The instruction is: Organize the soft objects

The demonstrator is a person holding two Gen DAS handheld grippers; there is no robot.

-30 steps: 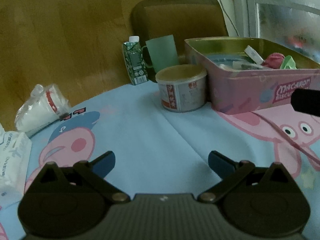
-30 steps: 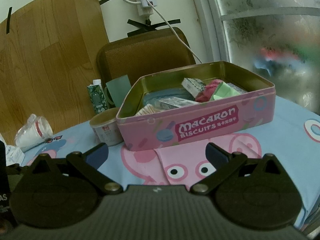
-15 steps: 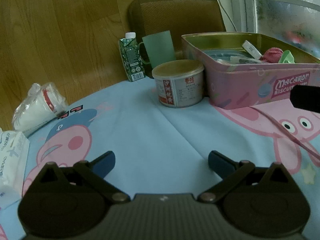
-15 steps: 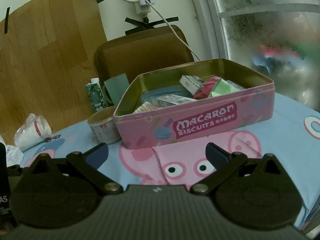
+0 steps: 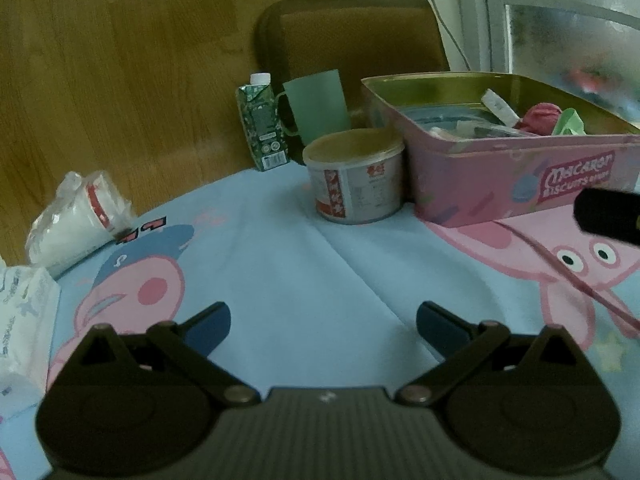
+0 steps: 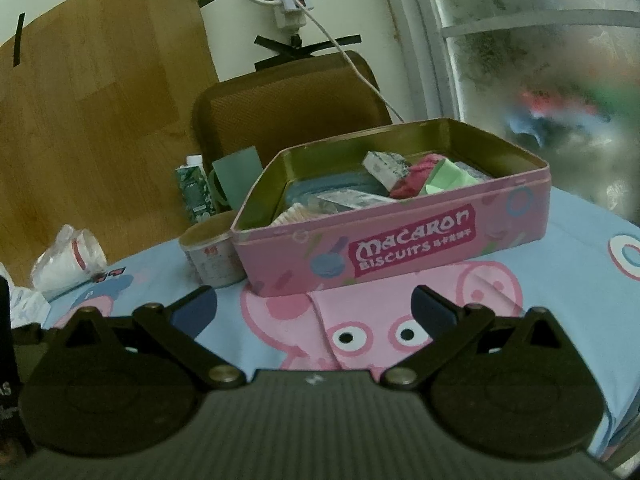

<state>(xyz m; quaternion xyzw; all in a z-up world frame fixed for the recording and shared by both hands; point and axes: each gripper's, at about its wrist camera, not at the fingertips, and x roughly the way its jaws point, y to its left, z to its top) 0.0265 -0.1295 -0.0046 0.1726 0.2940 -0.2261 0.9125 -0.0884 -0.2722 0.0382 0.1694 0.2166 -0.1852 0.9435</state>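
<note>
A pink macaron biscuit tin (image 6: pixel 400 248) stands open on the cartoon tablecloth; it also shows in the left wrist view (image 5: pixel 500 184). Inside lie a red soft item (image 6: pixel 416 178), a green piece (image 6: pixel 448 176) and several packets. My right gripper (image 6: pixel 314 312) is open and empty, just in front of the tin. My left gripper (image 5: pixel 322 324) is open and empty over bare cloth, left of the tin. A white tissue pack (image 5: pixel 20 312) lies at the far left. A bagged stack of cups (image 5: pixel 76 216) lies near it.
A round tub (image 5: pixel 354 176) stands against the tin's left side. A green carton (image 5: pixel 262 128) and a green cup (image 5: pixel 318 106) stand behind it, with a brown chair (image 6: pixel 288 108) beyond the table edge. A window is at the right.
Both views shifted only slightly; the tin and tub sit a little lower in the left wrist view than half a second ago. Both grippers stayed open.
</note>
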